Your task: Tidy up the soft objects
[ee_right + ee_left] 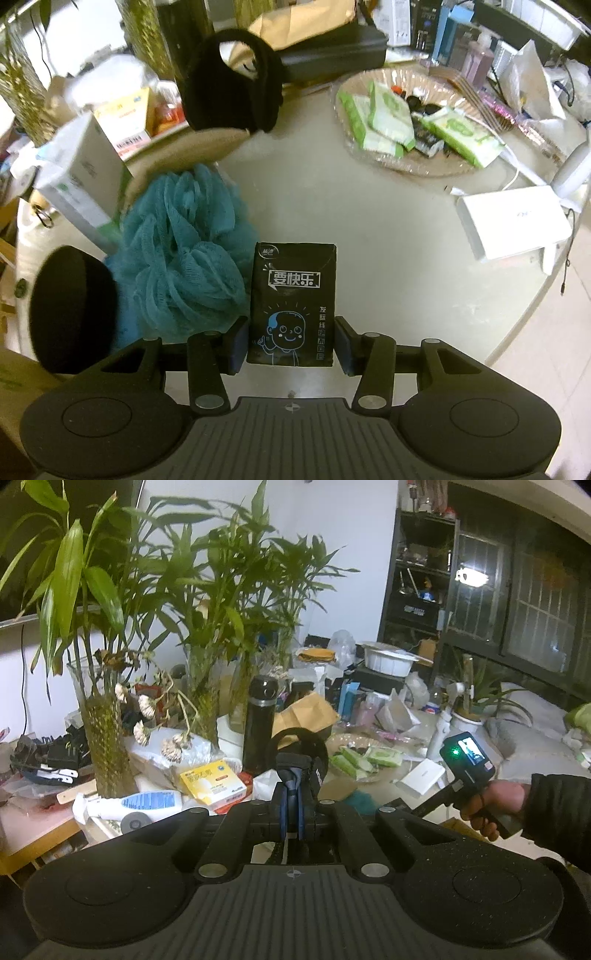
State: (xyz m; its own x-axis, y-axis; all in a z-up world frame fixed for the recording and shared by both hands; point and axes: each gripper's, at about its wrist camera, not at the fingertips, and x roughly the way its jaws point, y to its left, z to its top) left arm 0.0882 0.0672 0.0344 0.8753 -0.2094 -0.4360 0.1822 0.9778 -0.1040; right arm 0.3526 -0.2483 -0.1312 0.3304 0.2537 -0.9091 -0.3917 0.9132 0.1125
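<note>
Black tissue pack (293,302) is sitting gripped between the right gripper (291,345) pads; the left gripper (291,794) is clamping black earmuffs (301,753). Next, probably carrying the pack toward the glass tray (413,166).

Looking like someone's lived-in home: leafy green bamboo plants (207,590) sitting in glass vases, a cluttered round pale desk (369,229), a grey-covered bed (532,731) lying under dark barred windows (535,602).
</note>
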